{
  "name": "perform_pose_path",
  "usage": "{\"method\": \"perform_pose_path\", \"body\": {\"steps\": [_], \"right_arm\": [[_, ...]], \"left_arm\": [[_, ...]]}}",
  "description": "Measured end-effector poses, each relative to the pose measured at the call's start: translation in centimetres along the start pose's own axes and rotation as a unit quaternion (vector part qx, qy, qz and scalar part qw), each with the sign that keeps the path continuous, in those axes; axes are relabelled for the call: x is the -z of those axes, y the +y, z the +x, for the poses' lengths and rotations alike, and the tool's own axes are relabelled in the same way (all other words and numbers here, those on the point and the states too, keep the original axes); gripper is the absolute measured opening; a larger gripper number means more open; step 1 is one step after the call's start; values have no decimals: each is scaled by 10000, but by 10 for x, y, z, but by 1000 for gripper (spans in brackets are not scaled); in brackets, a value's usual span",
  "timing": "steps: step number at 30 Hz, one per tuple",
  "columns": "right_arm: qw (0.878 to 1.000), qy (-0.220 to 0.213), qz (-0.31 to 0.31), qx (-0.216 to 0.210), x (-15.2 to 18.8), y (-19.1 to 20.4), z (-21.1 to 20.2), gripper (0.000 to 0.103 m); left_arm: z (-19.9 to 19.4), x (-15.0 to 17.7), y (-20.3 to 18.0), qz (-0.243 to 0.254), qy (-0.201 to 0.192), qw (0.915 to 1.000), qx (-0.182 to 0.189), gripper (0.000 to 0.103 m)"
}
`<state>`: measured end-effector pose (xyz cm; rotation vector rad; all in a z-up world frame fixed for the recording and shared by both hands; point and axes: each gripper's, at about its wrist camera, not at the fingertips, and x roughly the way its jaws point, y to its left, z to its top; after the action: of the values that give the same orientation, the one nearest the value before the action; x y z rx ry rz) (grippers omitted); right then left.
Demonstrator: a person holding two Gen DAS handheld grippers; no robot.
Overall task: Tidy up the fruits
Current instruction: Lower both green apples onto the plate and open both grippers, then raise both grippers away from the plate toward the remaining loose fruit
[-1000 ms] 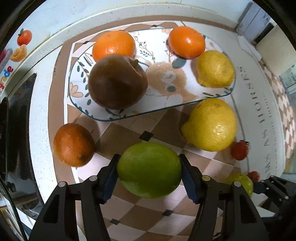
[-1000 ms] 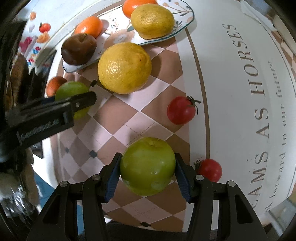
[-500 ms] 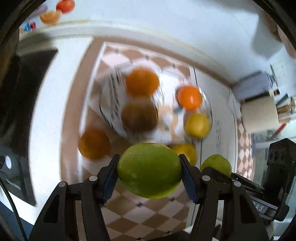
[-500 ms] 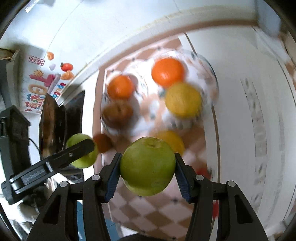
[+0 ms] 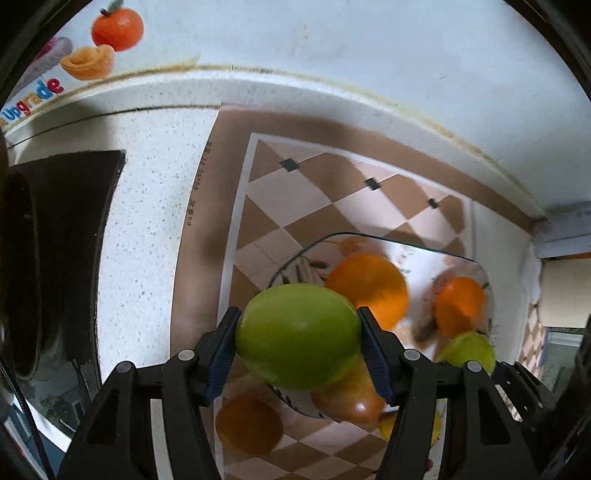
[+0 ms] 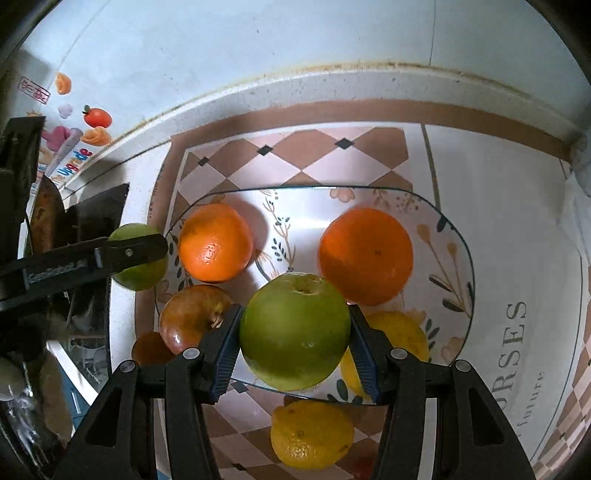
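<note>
We logged the right hand-held gripper (image 6: 295, 332) grasping a green apple (image 6: 294, 330) above the plate (image 6: 458, 240); the left hand-held gripper (image 5: 297, 341) likewise clenched a second green apple (image 5: 298, 334). At 6 o'clock, one lemon (image 6: 312, 435) remained on the table (image 6: 498, 177).

Pretty clearly a home kitchen. The surface (image 6: 144, 177) is white speckled stone with a raised lip running into a pale wall (image 6: 258, 44), and there's a grimy sealant line where they meet. Ahead of the jaws lies a checkered brown-and-cream mat (image 6: 295, 155) with printed lettering on its right side. On it sits a glass serving plate (image 6: 436, 214) with a floral pattern, loaded with fruit. Off to the left there's a dark cooktop (image 5: 74, 229) set into the surface, and cartoon fruit stickers (image 5: 110, 33) on the wall above it.
</note>
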<state>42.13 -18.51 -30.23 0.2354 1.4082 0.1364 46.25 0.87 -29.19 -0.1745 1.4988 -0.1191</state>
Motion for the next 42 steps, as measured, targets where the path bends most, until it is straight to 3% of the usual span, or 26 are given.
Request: {"method": "perform_pose_path", "body": {"steps": [3, 5, 9, 11, 22, 30, 42], "right_arm": [[10000, 3, 5, 17, 0, -4, -3, 61], [10000, -69, 58, -34, 1, -2, -9, 80], [9996, -191, 184, 113, 1, -2, -22, 86], [9990, -248, 270, 251, 3, -4, -29, 92], [9922, -570, 556, 955, 49, -10, -73, 94], [9894, -934, 427, 1028, 87, -3, -109, 94], [9843, -1465, 158, 968, 141, 6, -169, 94]], "left_arm": [[8, -1, 3, -38, 120, 9999, 13, 60], [10, 1, 4, -52, 149, 9999, 14, 61], [2, 0, 5, -52, 66, 9999, 55, 89], [-5, 1, 5, -2, -5, 10000, 2, 89], [-54, 44, -6, 577, -767, 9948, -336, 89], [-79, 104, -15, 869, -1278, 9854, -718, 89], [-138, 163, -28, 838, -1938, 9747, -730, 89]]}}
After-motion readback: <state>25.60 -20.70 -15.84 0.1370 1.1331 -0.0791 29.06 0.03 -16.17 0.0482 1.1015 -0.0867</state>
